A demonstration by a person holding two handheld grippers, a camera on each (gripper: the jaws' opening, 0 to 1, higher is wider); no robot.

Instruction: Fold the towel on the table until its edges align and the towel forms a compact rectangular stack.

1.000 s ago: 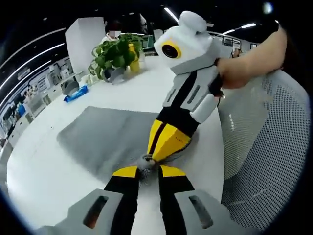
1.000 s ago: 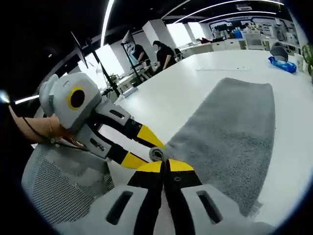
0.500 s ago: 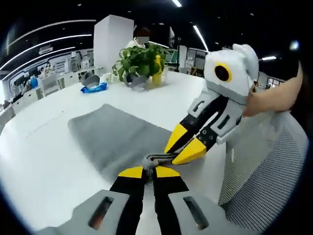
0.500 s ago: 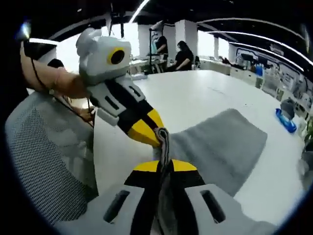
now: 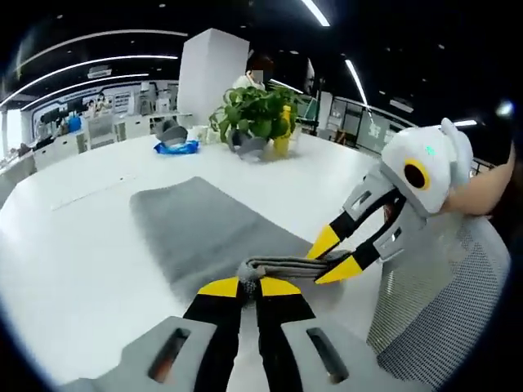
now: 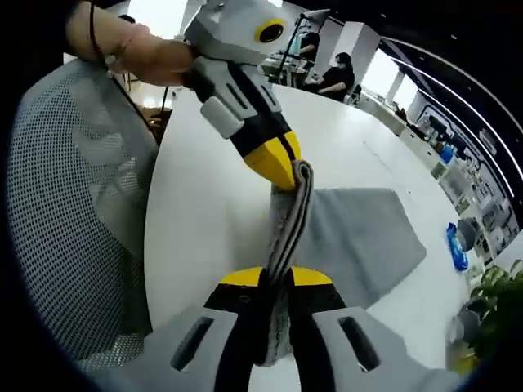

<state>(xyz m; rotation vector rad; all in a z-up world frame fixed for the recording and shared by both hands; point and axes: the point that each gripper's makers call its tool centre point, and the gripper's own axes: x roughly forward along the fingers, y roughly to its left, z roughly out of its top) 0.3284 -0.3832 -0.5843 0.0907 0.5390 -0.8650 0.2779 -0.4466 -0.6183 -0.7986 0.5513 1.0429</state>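
Towel (image 5: 204, 233) edge stretches lengthwise, pinched between left gripper (image 5: 249, 287) and right gripper (image 6: 278, 278).

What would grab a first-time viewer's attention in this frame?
The grey towel, its near edge lifted off the white table and stretched taut between the two grippers. In the right gripper view the left gripper pinches one end and the right gripper the other, jaws closed on the cloth. Beyond it, a green potted plant stands out at the table's far side.

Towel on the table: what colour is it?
Plain grey; the towel shows best in the left gripper view.
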